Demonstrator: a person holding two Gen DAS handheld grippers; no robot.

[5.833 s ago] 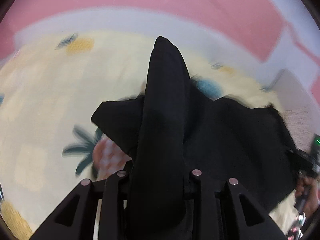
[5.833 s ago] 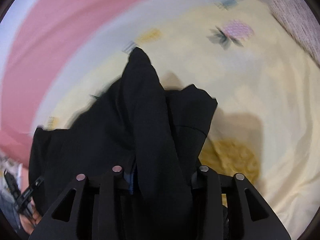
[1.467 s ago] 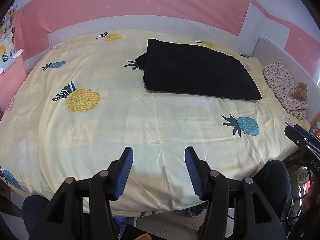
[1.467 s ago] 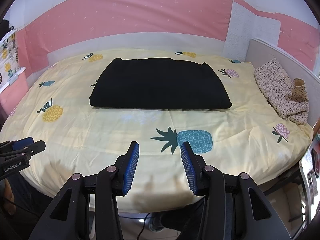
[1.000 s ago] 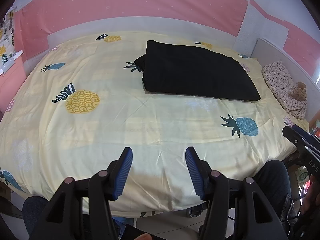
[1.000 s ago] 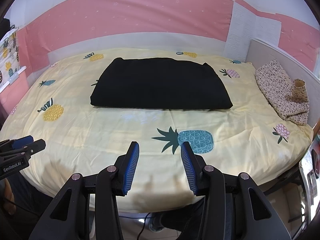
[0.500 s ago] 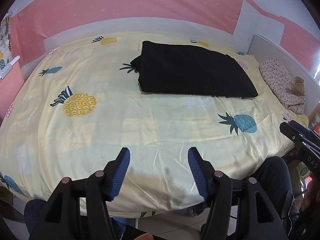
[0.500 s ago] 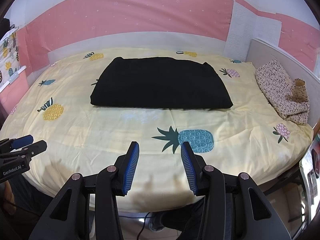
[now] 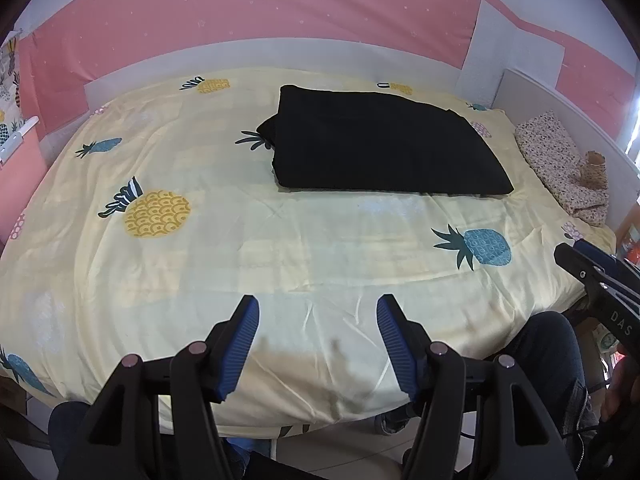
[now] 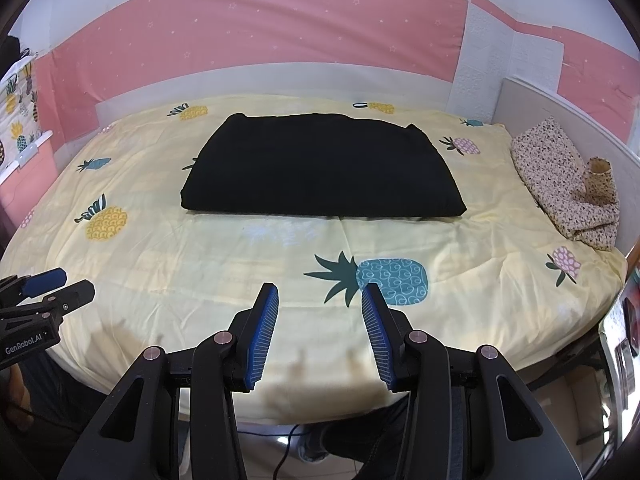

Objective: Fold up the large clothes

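Note:
A black garment (image 9: pixel 384 148) lies folded into a flat rectangle on the far middle of the yellow pineapple bedspread (image 9: pixel 304 248); it also shows in the right wrist view (image 10: pixel 320 168). My left gripper (image 9: pixel 316 312) is open and empty, held above the near edge of the bed, well short of the garment. My right gripper (image 10: pixel 320 300) is open and empty too, over the near edge by a blue pineapple print. Each gripper shows at the edge of the other's view.
A floral pillow or cloth bundle (image 10: pixel 568 188) lies at the right end of the bed against a white board (image 10: pixel 560 116). A pink and white wall (image 10: pixel 280 32) runs behind the bed. The person's legs (image 9: pixel 552 344) are at the near edge.
Earlier both grippers were shut on the hanging black garment; now it lies folded on the bed and both are open, back at the near edge. Over the last second the left view shifted slightly.

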